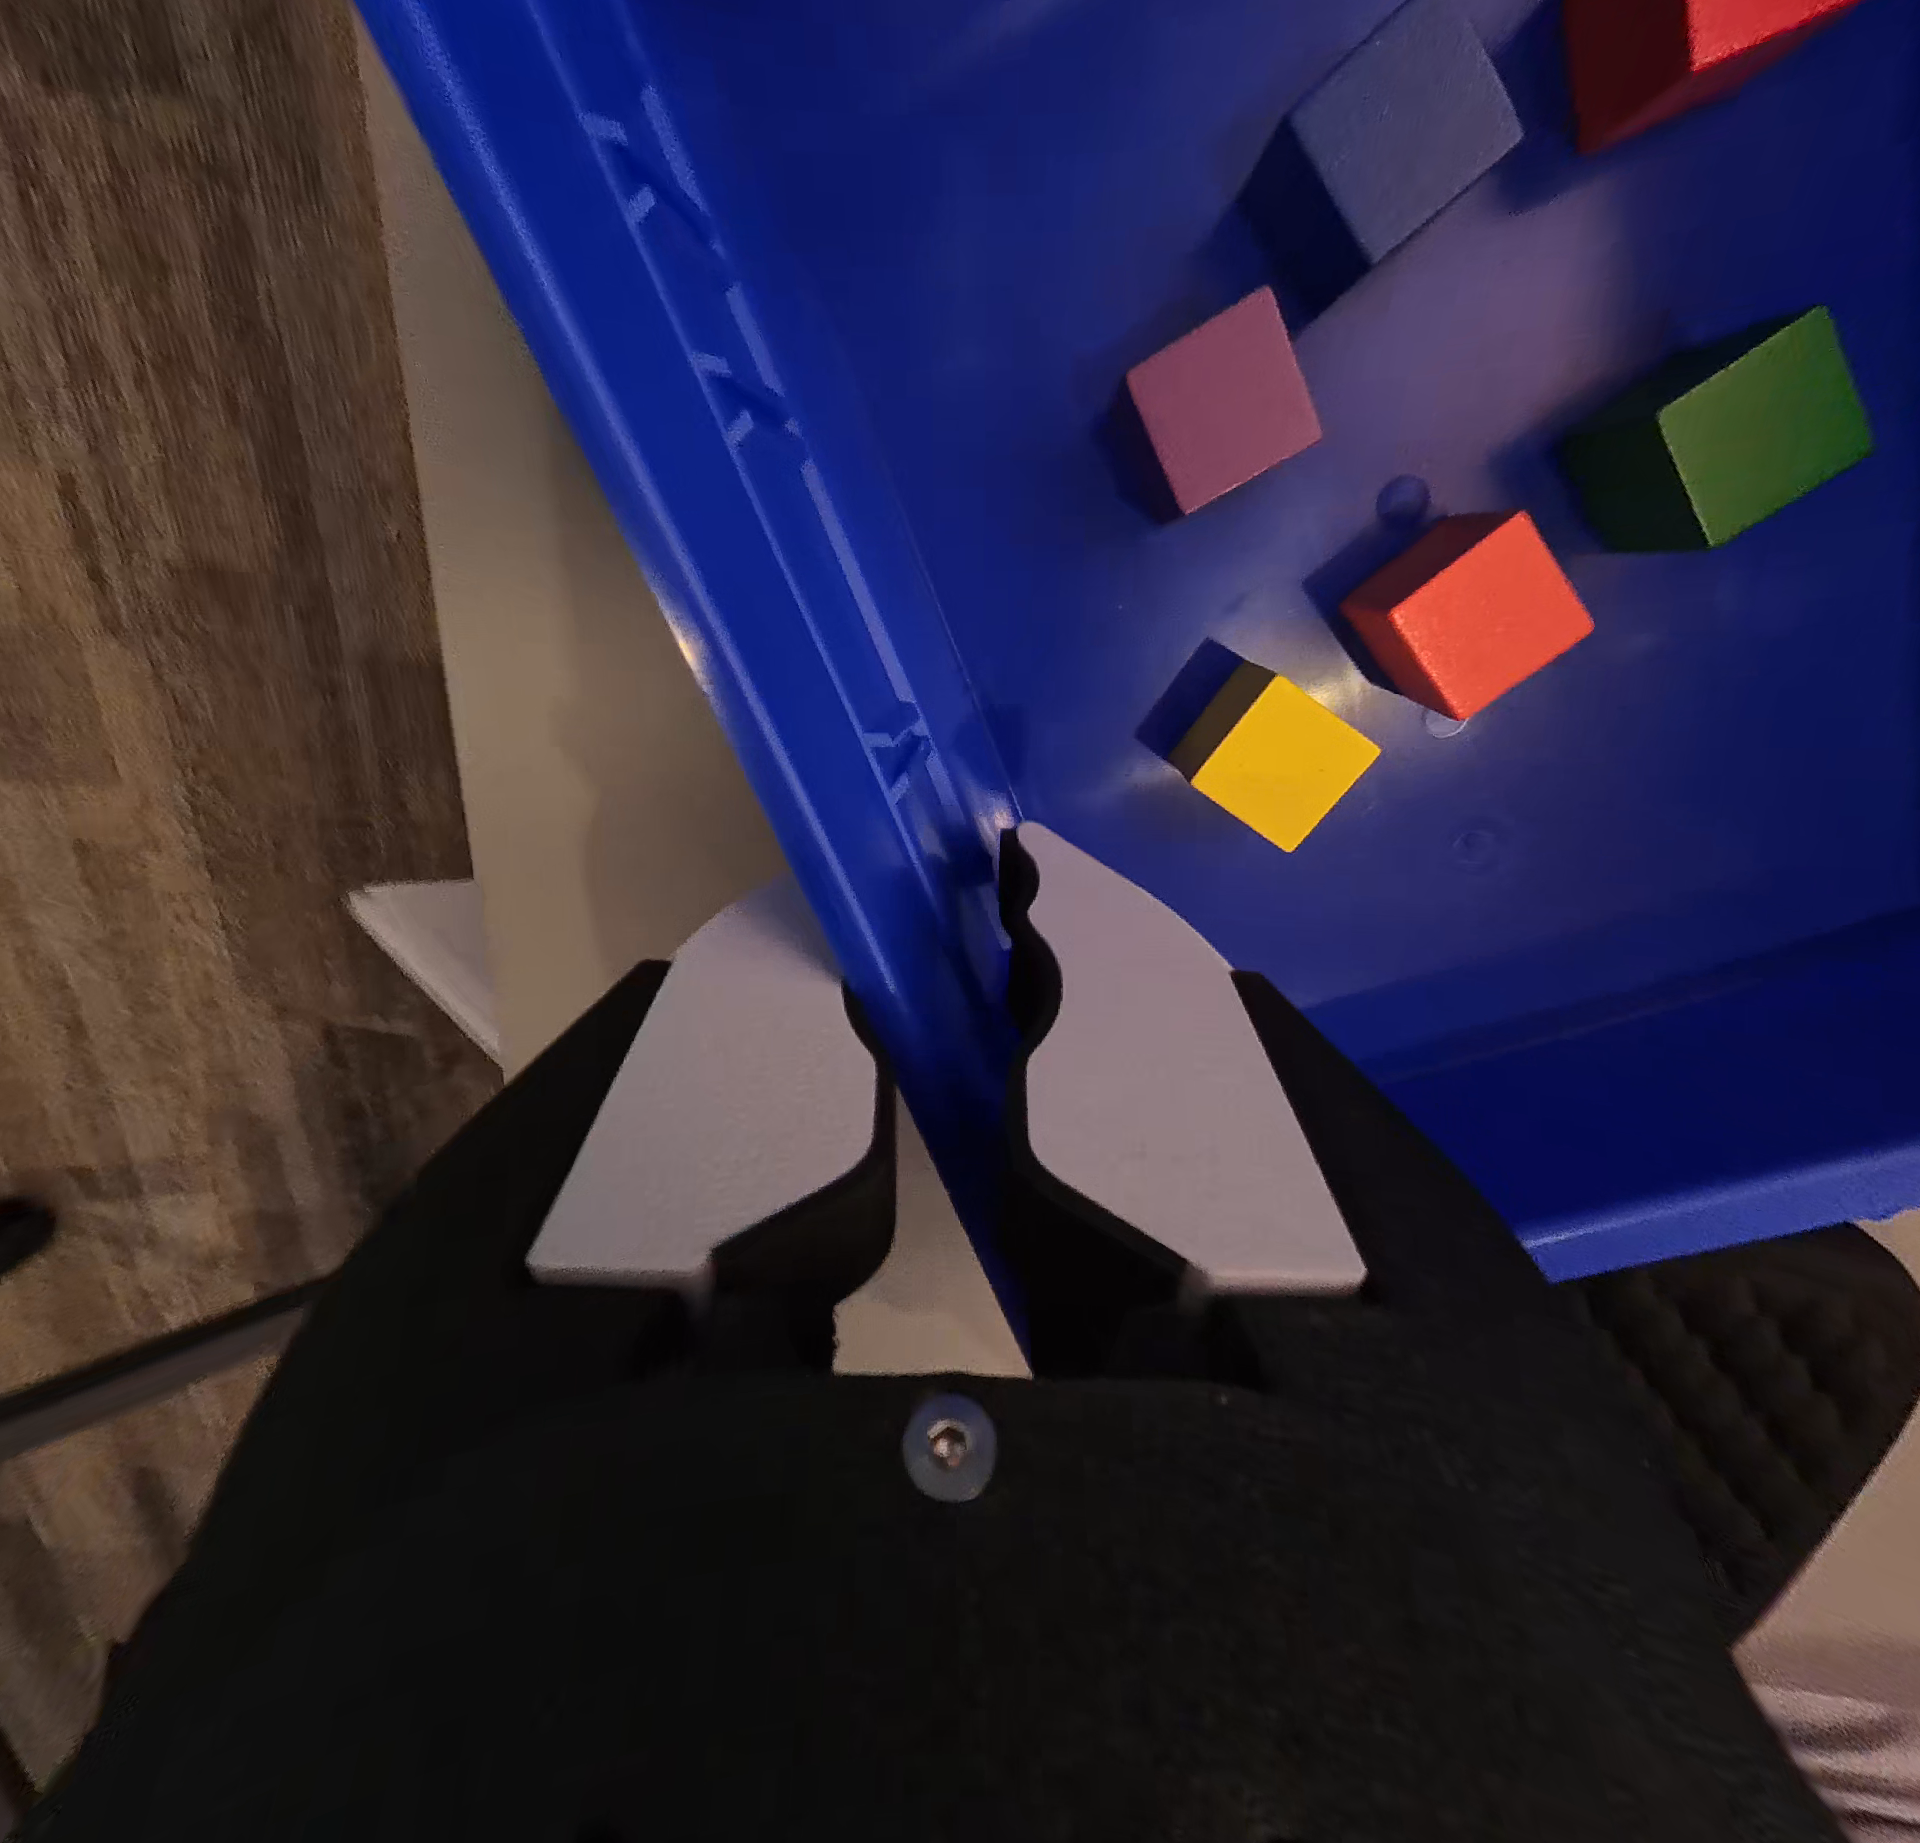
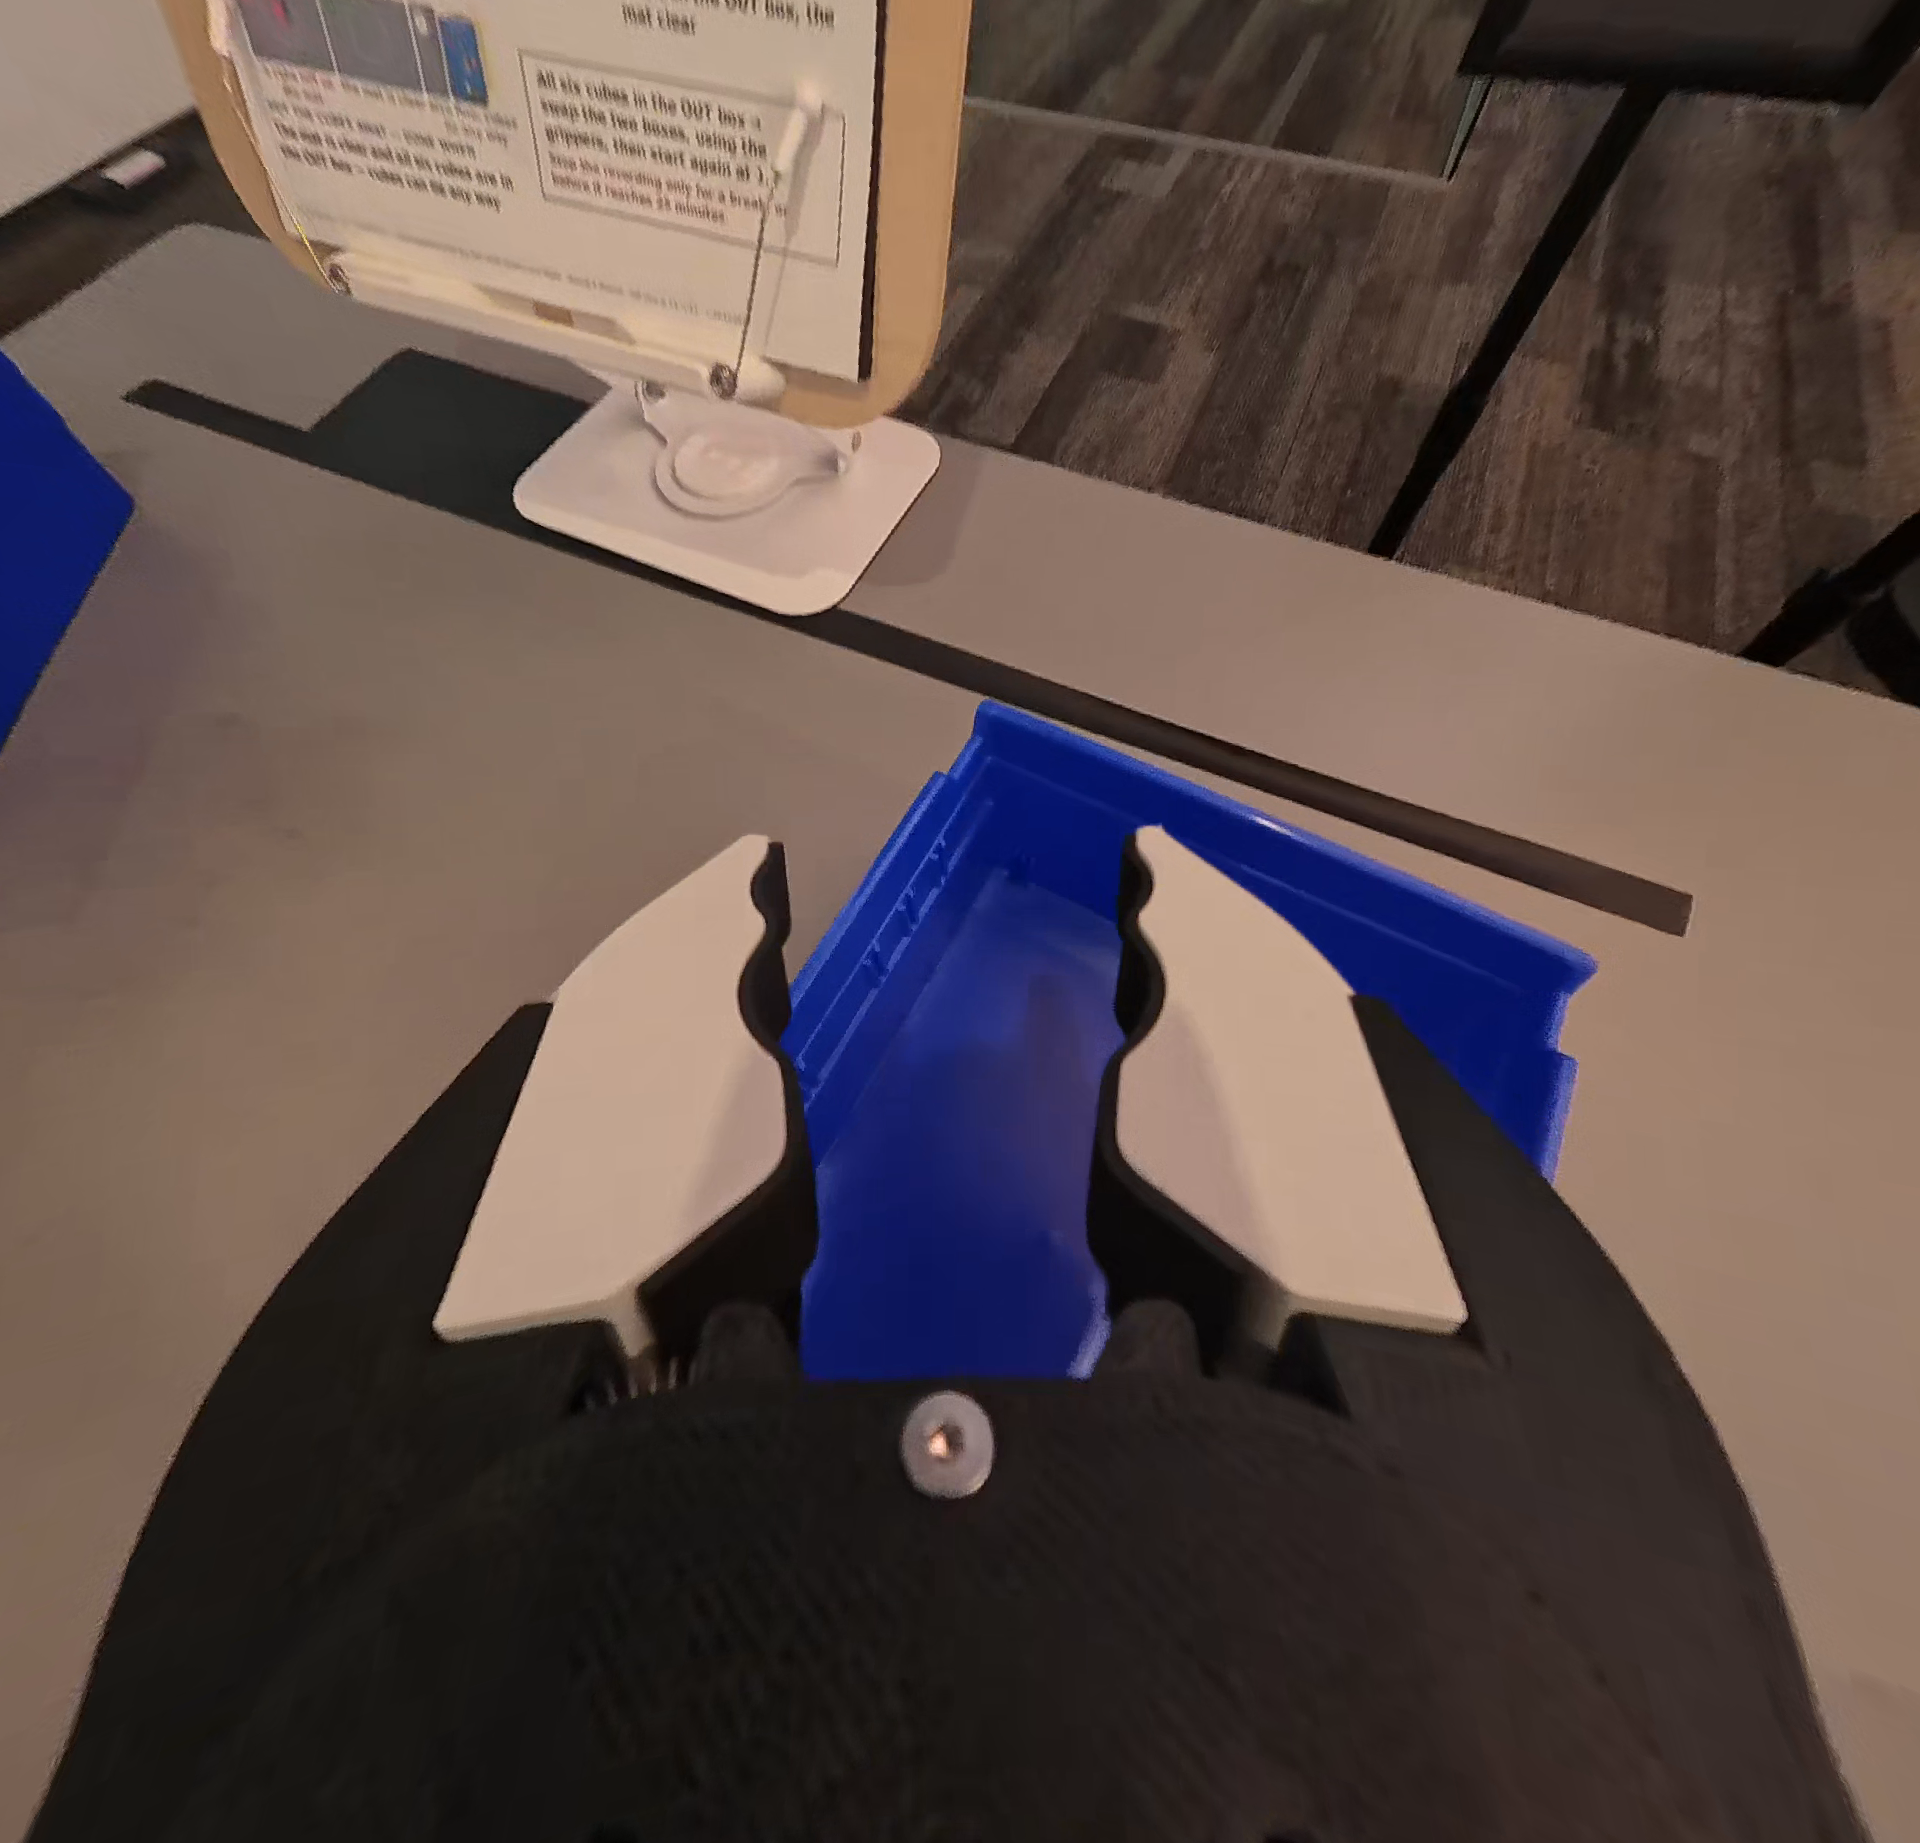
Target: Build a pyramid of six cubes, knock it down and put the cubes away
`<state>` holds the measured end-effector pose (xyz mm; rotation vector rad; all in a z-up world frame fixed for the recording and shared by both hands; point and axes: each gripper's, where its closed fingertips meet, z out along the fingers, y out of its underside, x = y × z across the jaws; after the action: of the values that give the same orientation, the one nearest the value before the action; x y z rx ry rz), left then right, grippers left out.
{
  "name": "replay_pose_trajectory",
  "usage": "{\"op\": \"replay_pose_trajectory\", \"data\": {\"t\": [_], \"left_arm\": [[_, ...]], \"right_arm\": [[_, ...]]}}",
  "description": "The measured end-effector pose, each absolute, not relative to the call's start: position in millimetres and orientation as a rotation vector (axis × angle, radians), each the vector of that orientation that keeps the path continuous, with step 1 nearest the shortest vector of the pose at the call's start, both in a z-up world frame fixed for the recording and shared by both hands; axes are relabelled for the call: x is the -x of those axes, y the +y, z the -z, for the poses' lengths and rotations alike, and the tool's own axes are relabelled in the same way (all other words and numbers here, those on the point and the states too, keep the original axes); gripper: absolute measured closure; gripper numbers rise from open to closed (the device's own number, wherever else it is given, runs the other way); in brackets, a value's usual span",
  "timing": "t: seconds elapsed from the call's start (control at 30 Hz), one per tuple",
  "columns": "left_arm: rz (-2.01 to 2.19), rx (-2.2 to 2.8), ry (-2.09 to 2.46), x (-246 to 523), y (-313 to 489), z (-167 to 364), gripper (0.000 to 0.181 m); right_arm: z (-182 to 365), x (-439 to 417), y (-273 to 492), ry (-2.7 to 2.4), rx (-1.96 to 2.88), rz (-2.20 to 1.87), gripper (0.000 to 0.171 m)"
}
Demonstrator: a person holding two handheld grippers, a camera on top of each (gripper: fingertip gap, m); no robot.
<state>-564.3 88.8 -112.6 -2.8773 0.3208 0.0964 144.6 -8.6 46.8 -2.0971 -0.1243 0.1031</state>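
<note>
Blue plastic on the left: the left gripper (image 1: 940, 952) is clamped on the side wall of a blue bin (image 1: 665, 359), apparently carrying it, with 6 cubes (image 1: 1470, 614) loose inside. Over on the right, the right gripper (image 2: 951, 894) hangs with its fingers apart above an empty blue bin (image 2: 1351, 889) on the grey table (image 2: 416, 754), probably lining up a grab.

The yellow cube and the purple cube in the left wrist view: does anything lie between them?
No. In the left wrist view, only bare blue box floor lies between the yellow cube and the purple cube.
</note>
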Motion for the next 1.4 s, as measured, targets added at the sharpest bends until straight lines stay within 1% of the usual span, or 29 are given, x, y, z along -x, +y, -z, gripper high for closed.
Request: {"op": "replay_pose_trajectory", "data": {"t": [0.1,0.33,0.53,0.7,0.77,0.83,0.87,0.9,1.0,1.07,1.13,1.17,1.23,1.4], "left_arm": [[-0.129,2.817,0.478,553,101,113,0.161],[-0.217,2.645,0.825,518,127,113,0.154],[-0.073,2.659,0.844,498,119,113,0.162],[-0.062,2.617,0.852,497,120,110,0.159],[-0.013,2.517,0.783,491,131,92,0.143],[0.09,2.359,0.689,484,140,57,0.143],[0.123,2.251,0.653,480,143,33,0.14],[0.156,2.133,0.63,476,143,6,0.133],[0.354,1.837,0.726,441,113,-55,0.129],[0.372,1.696,0.858,420,90,-69,0.134],[0.281,1.63,1.037,402,77,-60,0.146],[0.26,1.638,1.156,391,69,-46,0.148],[0.216,1.714,1.351,376,63,-11,0.148],[0.074,1.942,1.605,353,76,62,0.147]], "right_arm": [[-36,-144,-7,-0.132,2.138,-0.111,0.109],[-32,-134,-8,-0.159,2.145,-0.143,0.111],[-22,-131,-6,-0.183,2.18,-0.128,0.111],[-14,-129,-3,-0.195,2.207,-0.123,0.112],[-12,-125,-2,-0.208,2.209,-0.142,0.114],[-12,-122,-2,-0.205,2.205,-0.172,0.116],[-13,-122,-1,-0.202,2.202,-0.172,0.116],[-13,-122,-1,-0.201,2.203,-0.166,0.116],[-13,-123,-2,-0.201,2.204,-0.162,0.116],[-12,-123,-2,-0.202,2.204,-0.17,0.116],[-11,-123,-2,-0.203,2.208,-0.174,0.116],[-10,-123,-2,-0.204,2.212,-0.176,0.116],[-9,-122,-3,-0.206,2.22,-0.18,0.116],[-4,-122,-4,-0.208,2.24,-0.204,0.116]]}}
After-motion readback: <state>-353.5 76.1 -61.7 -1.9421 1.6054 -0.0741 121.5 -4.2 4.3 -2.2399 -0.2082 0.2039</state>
